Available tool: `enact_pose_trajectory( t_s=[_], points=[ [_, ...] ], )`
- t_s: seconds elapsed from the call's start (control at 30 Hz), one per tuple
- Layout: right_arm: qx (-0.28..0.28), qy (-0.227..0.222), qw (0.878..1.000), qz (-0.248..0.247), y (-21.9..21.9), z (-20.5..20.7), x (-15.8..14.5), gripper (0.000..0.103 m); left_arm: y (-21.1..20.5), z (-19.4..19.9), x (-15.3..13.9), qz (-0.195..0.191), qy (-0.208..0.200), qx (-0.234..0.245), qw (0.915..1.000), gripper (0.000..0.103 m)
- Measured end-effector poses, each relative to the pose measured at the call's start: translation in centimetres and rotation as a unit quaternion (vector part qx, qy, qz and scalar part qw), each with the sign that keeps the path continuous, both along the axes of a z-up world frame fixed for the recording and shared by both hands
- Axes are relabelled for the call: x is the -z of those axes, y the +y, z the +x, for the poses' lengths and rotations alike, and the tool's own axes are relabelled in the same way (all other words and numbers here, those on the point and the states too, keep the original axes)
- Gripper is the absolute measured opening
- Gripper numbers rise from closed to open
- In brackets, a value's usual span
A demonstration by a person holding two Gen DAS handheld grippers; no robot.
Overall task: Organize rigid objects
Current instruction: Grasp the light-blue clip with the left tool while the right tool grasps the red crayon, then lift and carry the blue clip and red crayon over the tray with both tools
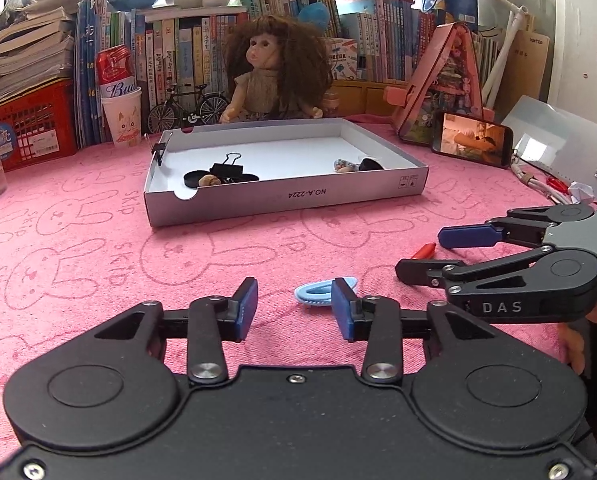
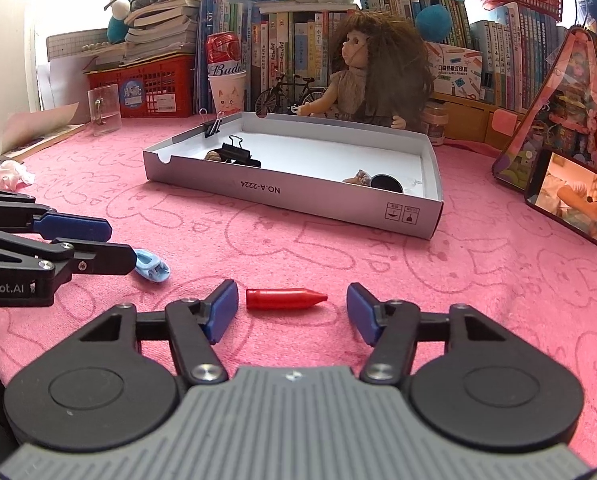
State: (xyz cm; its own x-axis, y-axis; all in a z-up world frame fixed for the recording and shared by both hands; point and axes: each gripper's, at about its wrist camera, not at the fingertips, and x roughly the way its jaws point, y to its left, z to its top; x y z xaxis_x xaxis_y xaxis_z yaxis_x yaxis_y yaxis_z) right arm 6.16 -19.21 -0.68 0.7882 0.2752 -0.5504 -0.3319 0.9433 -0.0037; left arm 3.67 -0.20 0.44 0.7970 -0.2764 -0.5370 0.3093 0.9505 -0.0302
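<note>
both claws are down low over the pink bunny-print cloth [image 1: 98, 248], each lined up on its own little thing.

the left gripper [image 1: 294, 308] has its fingers spread wide with nothing between them. the light blue hair clip [image 1: 322, 291] lies flat on the cloth just ahead of the tips, a bit toward the right finger, whose blue pad covers part of it in the left view. from the right wrist view the same clip [image 2: 151, 266] sits right at the end of the left gripper's lower finger, either touching it or just shy, can't tell which.

the right gripper [image 2: 290, 310] is spread open too, holding nothing. the red crayon [image 2: 284, 298] lies sideways across the gap between its two blue pads, pointed end toward the right pad, blunt end close to the left pad, not touching either as far as i can see. in the left view only the crayon's tip [image 1: 423, 250] pokes out beyond the right gripper's fingers.

count: one clip and one crayon out on the cloth. the shallow grey box [image 2: 298, 196] marked no.a-2224 sits farther back, well apart from both claws. inside it there's one black binder clip [image 2: 236, 154] lying near the left end, next to a small brownish stone [image 2: 212, 156], and a second binder clip [image 2: 212, 126] clamped on the left wall. at the right end there's a black round piece [image 2: 386, 182] and another small stone [image 2: 360, 178] beside it.

behind the box sits one doll [image 2: 372, 80] with frizzy brown hair, and a phone [image 2: 574, 200] is propped up on the right.
</note>
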Motion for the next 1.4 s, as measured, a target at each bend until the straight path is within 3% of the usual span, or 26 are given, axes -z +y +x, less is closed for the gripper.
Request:
enact_pose_trajectory(
  t_s=[0.2, 0.73, 1.1, 1.4],
  points=[
    [0.007, 0.001, 1.000, 0.007, 0.1, -0.1, -0.1, 0.049, -1.7, -0.2, 0.1, 0.000, -0.010, 0.001, 1.0000, 0.052],
    [0.085, -0.034, 0.995, 0.031, -0.8, -1.6, -0.3, 0.049, -2.9, 0.1, 1.1, -0.021, -0.009, -0.058, 0.9981, 0.056],
    [0.110, -0.043, 0.992, 0.038, -0.6, -2.3, 0.1, 0.049, -3.0, -0.2, 1.6, -0.032, -0.016, -0.072, 0.9968, 0.055],
    [0.138, -0.054, 0.988, 0.042, -0.4, -2.8, 0.3, 0.050, -3.3, -0.1, 2.1, -0.018, -0.020, -0.074, 0.9969, 0.054]
  ],
)
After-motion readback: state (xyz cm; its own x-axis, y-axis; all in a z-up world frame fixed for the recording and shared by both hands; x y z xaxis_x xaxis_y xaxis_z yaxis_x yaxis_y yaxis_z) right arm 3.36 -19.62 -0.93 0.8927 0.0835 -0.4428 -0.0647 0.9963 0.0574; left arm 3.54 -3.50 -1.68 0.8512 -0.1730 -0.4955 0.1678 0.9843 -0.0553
